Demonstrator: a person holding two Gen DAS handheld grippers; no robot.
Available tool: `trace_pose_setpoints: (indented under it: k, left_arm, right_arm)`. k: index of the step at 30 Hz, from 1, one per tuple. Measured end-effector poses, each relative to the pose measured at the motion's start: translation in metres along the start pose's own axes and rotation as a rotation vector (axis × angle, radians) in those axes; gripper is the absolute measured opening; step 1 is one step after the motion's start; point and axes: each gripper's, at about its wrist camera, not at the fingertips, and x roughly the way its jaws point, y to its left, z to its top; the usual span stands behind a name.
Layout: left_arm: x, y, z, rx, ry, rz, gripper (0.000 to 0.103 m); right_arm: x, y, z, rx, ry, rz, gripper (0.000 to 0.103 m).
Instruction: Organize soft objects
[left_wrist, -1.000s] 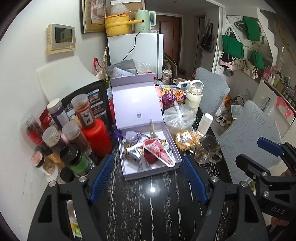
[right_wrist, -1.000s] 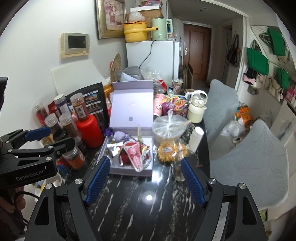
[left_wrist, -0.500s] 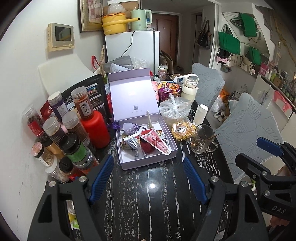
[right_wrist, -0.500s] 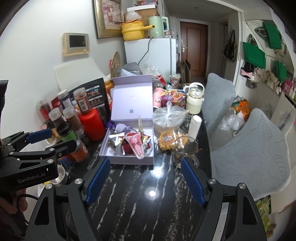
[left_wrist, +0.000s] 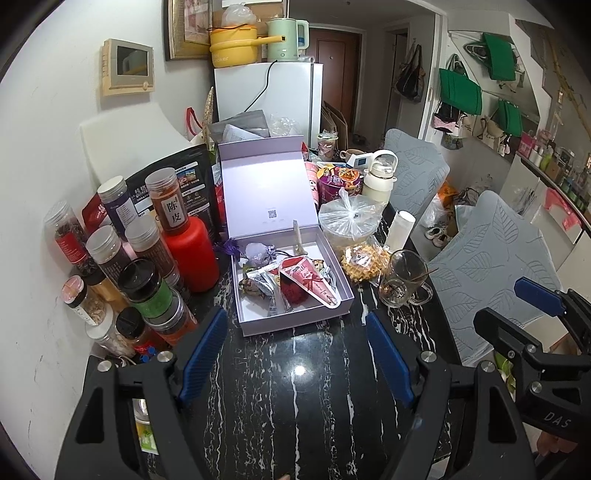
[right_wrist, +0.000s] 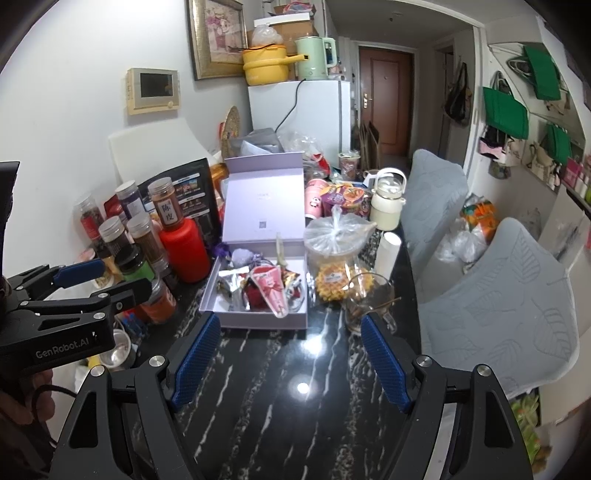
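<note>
Left wrist view: both grippers, left gripper (left_wrist: 295, 354) & right gripper (right_wrist: 288, 354), jaws apart w/ nothing held, short of lilac box (left_wrist: 295, 321) mid-worktop holding soft sachets (left_wrist: 258, 254); risk: reaching in could clip glass mug (left_wrist: 400, 278) beside box.

The spice jar (left_wrist: 168, 201) standing on the red bottle (left_wrist: 192, 254) carries a white label with the Chinese characters "陈皮"; the same label shows on it in the right wrist view (right_wrist: 167, 207). The left gripper (right_wrist: 62, 314), seen left of the red bottle in the right wrist view, bears "GenRobot.AI" in white on its black body. The right gripper (left_wrist: 535, 332), far right of the bottle in the left wrist view, bears "DAS" on its body. The box lid (left_wrist: 267, 192), just right of the bottle, has a small QR code with a line of print under it, too small to read. The pink cone (left_wrist: 310, 282) in the box has script lettering that cannot be made out.
</note>
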Motion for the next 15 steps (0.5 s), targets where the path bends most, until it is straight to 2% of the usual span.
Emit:
trace_pose_setpoints:
  k: [15]
  left_arm:
    - [0.0010,0.0024,-0.0025,-0.008,0.006,0.004,0.077]
  right_arm:
    - [-0.0013,0.0030,-0.0017,-0.021,0.009,-0.007,0.079]
